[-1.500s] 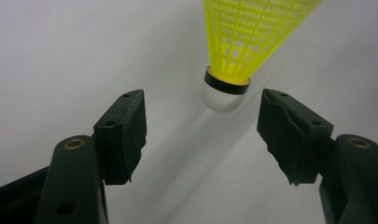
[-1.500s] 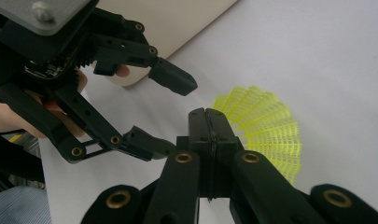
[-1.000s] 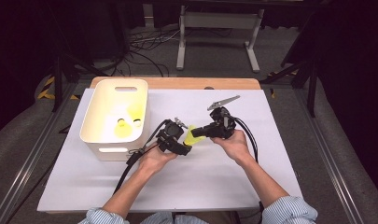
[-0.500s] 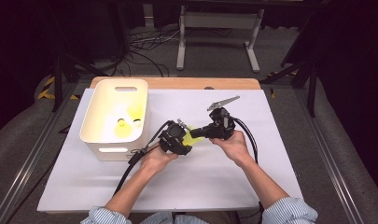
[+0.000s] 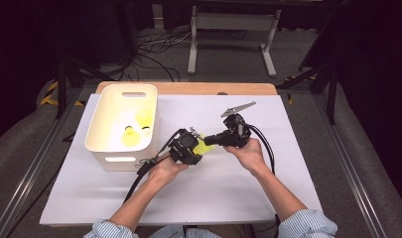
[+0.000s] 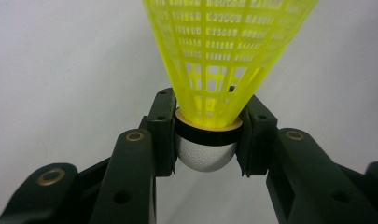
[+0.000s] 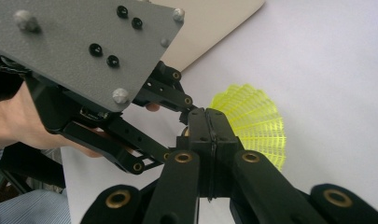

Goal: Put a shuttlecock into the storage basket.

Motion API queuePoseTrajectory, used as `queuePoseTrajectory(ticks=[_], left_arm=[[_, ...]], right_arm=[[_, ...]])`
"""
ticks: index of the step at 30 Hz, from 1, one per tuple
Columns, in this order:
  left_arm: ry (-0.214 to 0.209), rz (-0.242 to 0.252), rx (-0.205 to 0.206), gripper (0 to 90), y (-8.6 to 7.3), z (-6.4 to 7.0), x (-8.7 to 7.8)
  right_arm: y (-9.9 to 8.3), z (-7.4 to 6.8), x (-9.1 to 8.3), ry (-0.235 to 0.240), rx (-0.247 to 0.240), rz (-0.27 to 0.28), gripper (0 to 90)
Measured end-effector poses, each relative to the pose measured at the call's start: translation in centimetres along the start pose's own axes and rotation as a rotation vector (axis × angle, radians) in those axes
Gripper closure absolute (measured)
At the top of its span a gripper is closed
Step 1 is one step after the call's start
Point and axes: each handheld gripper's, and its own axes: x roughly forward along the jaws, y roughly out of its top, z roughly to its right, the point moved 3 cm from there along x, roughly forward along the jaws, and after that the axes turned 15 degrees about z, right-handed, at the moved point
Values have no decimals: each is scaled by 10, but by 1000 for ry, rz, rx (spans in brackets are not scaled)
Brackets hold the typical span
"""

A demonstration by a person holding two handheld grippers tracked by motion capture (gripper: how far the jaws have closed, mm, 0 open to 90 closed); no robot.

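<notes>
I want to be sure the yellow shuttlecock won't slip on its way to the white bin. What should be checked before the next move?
1. Left gripper shut on the shuttlecock at its cork base: ok.
2. Cork seated squarely between both jaws, skirt pointing away: ok.
3. Right gripper free of the shuttlecock: cannot tell; its jaws are shut, right beside the skirt.
4. White bin open on top, with room left: ok; a few shuttlecocks lie inside.
5. Path over the table to the bin unobstructed: ok.
</notes>
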Motion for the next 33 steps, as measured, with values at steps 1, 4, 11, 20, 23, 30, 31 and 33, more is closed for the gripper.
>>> queuePoseTrajectory(ticks=[1,4,11,20,23,30,31,33], left_arm=[[0,0,0,644,0,0,0],[-6,-13,-6,644,0,0,-1],[5,-38,-3,645,2,0,-1],[24,-55,-4,646,6,1,-5],[34,-59,-4,646,8,1,-7],[34,-74,-16,646,10,1,-12],[34,-77,-19,646,10,1,-13],[35,-79,-12,646,11,1,-15]], right_arm=[[0,0,0,-1,0,0,900],[-1,1,0,-9,2,6,894],[-3,2,-4,-49,-16,31,768],[-4,1,-17,-107,-68,81,574],[-4,0,-22,-132,-87,94,521],[-5,-1,-34,-190,-143,167,439],[-7,-1,-36,-201,-149,175,434],[-10,0,-38,-218,-157,182,419]])
